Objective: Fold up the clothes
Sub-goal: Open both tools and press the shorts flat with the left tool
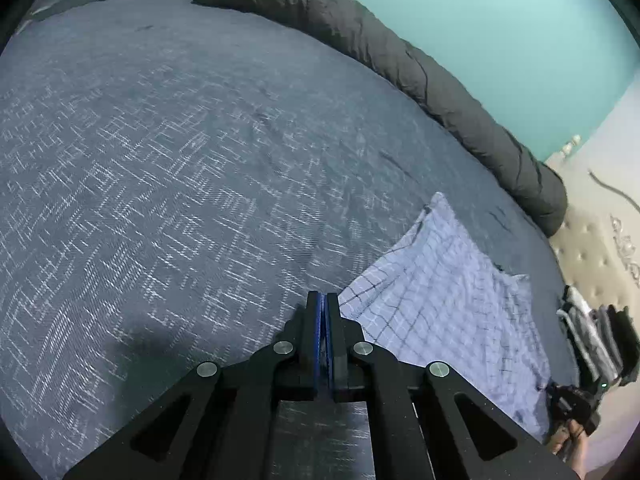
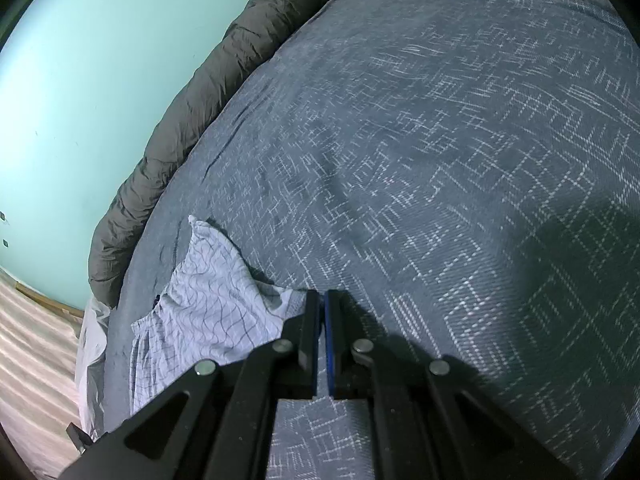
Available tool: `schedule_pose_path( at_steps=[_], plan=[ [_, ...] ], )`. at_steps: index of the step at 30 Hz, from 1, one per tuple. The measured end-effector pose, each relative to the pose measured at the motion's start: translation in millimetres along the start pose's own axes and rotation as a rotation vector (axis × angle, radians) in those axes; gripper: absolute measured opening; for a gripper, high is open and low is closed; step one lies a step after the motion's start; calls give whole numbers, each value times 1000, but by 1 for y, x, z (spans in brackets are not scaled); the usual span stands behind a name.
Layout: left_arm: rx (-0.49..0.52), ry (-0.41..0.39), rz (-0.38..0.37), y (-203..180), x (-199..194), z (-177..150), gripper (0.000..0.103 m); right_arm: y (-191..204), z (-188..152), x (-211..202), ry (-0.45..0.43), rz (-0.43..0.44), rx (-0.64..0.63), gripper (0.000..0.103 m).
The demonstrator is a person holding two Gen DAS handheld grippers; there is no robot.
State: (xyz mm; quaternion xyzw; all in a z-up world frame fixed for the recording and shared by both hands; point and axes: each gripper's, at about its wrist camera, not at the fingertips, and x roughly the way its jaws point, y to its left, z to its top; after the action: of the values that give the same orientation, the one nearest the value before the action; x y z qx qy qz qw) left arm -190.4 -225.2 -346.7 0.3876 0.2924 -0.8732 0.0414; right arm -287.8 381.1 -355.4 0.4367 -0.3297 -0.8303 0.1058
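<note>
Left gripper (image 1: pixel 322 300) closed, empty; checked cloth (image 1: pixel 448 304) beside; writing possibly none.

The right gripper (image 2: pixel 322 300), jaws closed with nothing between them, hovers over the patterned bedspread (image 2: pixel 460 160) just beside the checked garment (image 2: pixel 208 300) (crumpled, lying flat).

bedspread (image 1: pixel 160 160): slate blue, white broken-line crosshatch | garment (image 1: pixel 440 300): pale lilac, dark thin check | rolled duvet (image 1: pixel 360 32): charcoal grey | wall (image 1: pixel 500 20): turquoise
</note>
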Motion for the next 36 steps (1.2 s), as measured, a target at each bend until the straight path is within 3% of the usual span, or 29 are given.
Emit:
schedule_pose_path(
  at_steps=[8,14,16,18,19,20,21,27,31,36],
  plan=[
    [-21,35,5,4,17,0,2,-1,0,2,6,2,3,3],
    [-27,21,26,0,8,1,5,-2,3,-1,-5,-7,16,3],
    [-9,3,34,-6,0,1,23,-3,5,-3,-15,-12,18,4],
    [15,-18,31,-15,-7,0,37,-1,10,-5,-20,2,12,16],
    [29,-23,19,-22,-9,0,38,2,12,-6,-20,21,2,22],
    [42,-21,7,-27,-8,-1,38,6,15,-8,-22,38,-13,35],
    [55,-18,-5,-33,-8,-1,38,11,17,-9,-25,54,-34,39],
    [105,36,-34,-60,16,-7,45,42,24,-4,-1,101,-127,39],
    [132,69,-34,-75,33,-9,57,71,41,24,88,89,-212,39],
    [147,92,-15,-83,46,-13,61,117,63,68,206,82,-354,39]
  ],
)
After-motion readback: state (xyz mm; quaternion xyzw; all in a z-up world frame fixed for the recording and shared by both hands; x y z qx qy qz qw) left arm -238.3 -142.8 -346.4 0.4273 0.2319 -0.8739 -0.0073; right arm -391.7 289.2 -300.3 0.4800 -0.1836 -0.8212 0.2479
